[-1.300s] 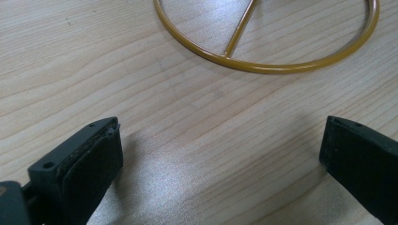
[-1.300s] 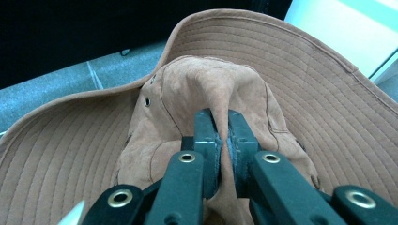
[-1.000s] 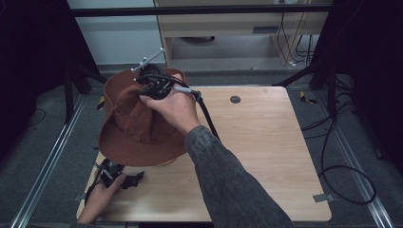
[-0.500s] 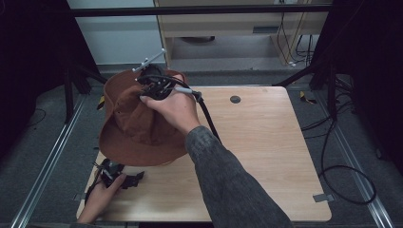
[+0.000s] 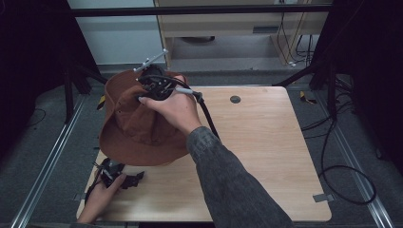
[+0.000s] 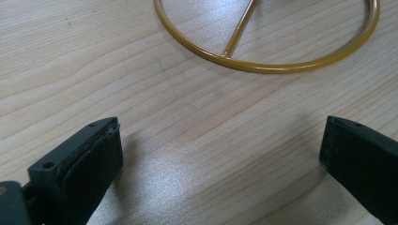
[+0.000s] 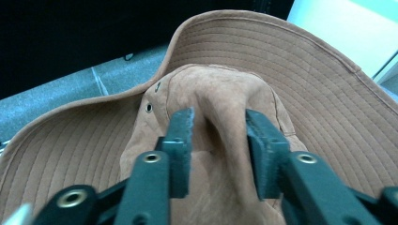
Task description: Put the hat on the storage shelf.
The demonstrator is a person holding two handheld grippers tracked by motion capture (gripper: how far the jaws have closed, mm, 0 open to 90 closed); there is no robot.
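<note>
The table (image 5: 266, 156) carries the work; its far-left corner is the zone of interest. Over that corner stands the brown hat (image 5: 138, 126), brim spread wide, its crown raised above the surface on a support that the hat hides. The brim overhangs the left edge of the table and slopes down toward the near side.

The right gripper (image 5: 154, 87) sits on top of the crown, with the right hand (image 5: 173, 111) behind it. In the right gripper view, a ridge of the crown fabric (image 7: 225, 117) stands up between the two jaws. The jaws have just been opening; a gap shows on either side of the fold, so the pads no longer press on it. The hat lies directly ahead of and below these jaws, and the fold runs along the line of the jaws, away from the camera.

The left gripper (image 5: 116, 175) rests at the near-left corner, under the near rim of the brim, held by the left hand (image 5: 100, 199). Its jaws are spread wide with nothing between them. In the left gripper view a yellow wire ring (image 6: 263, 51) with a spoke lies flat on the wood just ahead of the jaws.

Judgement: the right gripper is the nearer tool to the hat; a straight lift clears the crown.
</note>
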